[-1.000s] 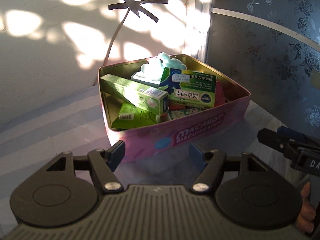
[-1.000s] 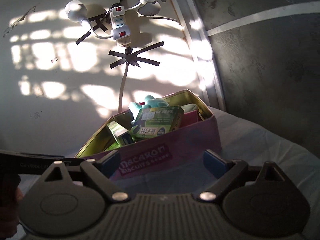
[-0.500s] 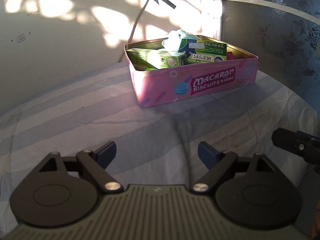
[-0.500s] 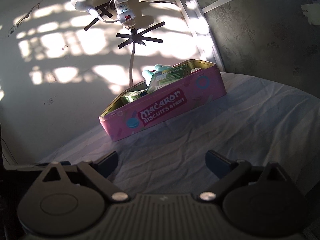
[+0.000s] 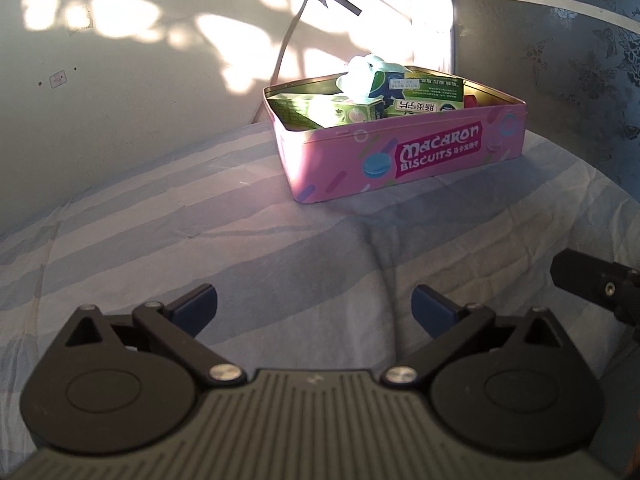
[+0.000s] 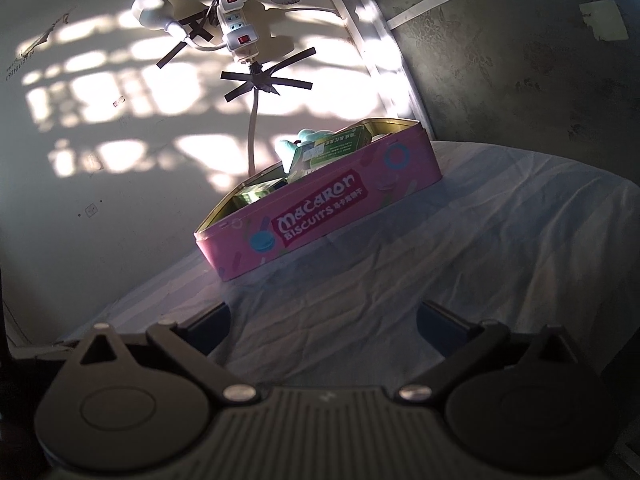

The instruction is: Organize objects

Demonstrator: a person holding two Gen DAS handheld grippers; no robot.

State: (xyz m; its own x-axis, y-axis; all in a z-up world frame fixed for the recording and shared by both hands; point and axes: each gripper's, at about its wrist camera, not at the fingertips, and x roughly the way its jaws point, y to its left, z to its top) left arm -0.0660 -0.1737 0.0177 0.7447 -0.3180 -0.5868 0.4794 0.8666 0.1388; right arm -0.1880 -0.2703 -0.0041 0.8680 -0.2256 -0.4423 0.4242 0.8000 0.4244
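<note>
A pink "Macaron Biscuits" tin stands open at the far side of a striped bedsheet, near the wall corner; it also shows in the right wrist view. Inside lie green cartons, a green and white box and a pale teal soft toy. My left gripper is open and empty, well back from the tin above bare sheet. My right gripper is open and empty, also well back. Part of the right gripper shows at the right edge of the left wrist view.
The blue and white striped sheet covers the surface between the grippers and the tin. A white wall stands behind, with a taped power strip and its cable hanging down behind the tin. A dark patterned panel stands to the right.
Both grippers have pulled back from the tin, which now sits farther away and smaller. Both stayed open and empty. The tin and its contents have not moved.
</note>
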